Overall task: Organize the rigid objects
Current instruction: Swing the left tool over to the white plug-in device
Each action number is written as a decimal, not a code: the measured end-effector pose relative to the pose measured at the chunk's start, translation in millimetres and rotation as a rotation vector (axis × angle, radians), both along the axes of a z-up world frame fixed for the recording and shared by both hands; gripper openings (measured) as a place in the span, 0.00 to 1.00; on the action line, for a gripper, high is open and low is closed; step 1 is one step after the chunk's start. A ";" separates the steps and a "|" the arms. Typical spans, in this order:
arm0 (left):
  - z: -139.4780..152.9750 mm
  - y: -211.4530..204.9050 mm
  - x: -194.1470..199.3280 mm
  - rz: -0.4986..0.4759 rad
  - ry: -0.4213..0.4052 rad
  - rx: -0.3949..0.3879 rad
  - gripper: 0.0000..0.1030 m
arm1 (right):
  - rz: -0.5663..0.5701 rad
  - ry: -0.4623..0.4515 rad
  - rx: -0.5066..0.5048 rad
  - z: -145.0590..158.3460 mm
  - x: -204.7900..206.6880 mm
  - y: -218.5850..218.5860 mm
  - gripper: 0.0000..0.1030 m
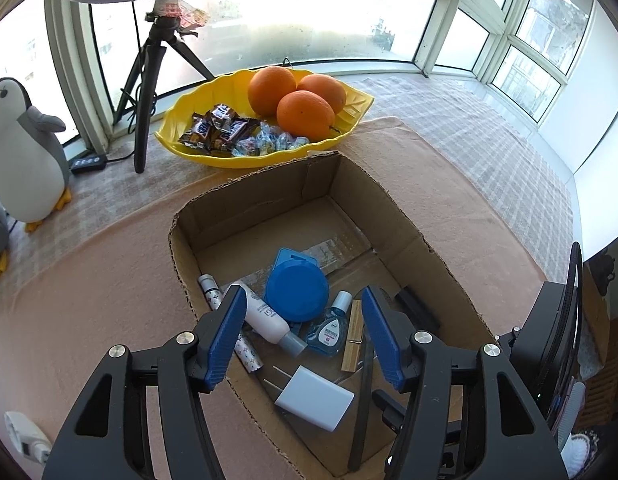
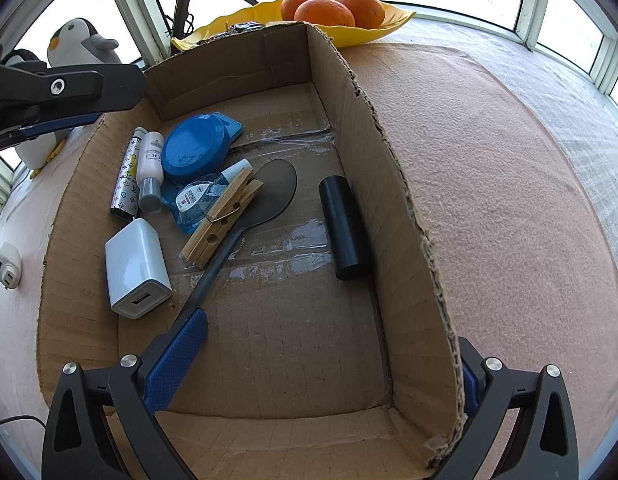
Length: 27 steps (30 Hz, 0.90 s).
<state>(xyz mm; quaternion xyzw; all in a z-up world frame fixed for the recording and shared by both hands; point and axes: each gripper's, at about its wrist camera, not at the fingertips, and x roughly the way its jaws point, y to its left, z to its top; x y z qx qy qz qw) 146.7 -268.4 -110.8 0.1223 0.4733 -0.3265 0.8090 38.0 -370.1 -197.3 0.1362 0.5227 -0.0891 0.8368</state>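
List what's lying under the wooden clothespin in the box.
The wooden clothespin rests across the black spoon, where handle meets bowl, and its upper end overlaps the small blue bottle. The stretch of spoon and the edge of bottle directly beneath it are covered.

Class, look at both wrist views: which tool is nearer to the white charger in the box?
Left. The left tool hangs open just above the white charger; the right tool straddles the cardboard box's right wall, farther away.

Your left gripper [image 1: 305, 340] points steeply downward with its jaws parted and empty, while your right gripper [image 2: 321, 376] also angles down, jaws spread wide.
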 end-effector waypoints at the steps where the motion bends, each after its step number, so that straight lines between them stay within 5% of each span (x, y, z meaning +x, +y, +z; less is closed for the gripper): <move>1: -0.1 0.9 0.5 0.003 0.003 -0.001 0.59 | 0.000 0.000 0.000 0.0 0.1 0.0 1.00; 27: 17.4 119.3 8.4 0.281 0.005 0.008 0.60 | 0.001 -0.001 -0.002 -0.1 0.1 0.6 1.00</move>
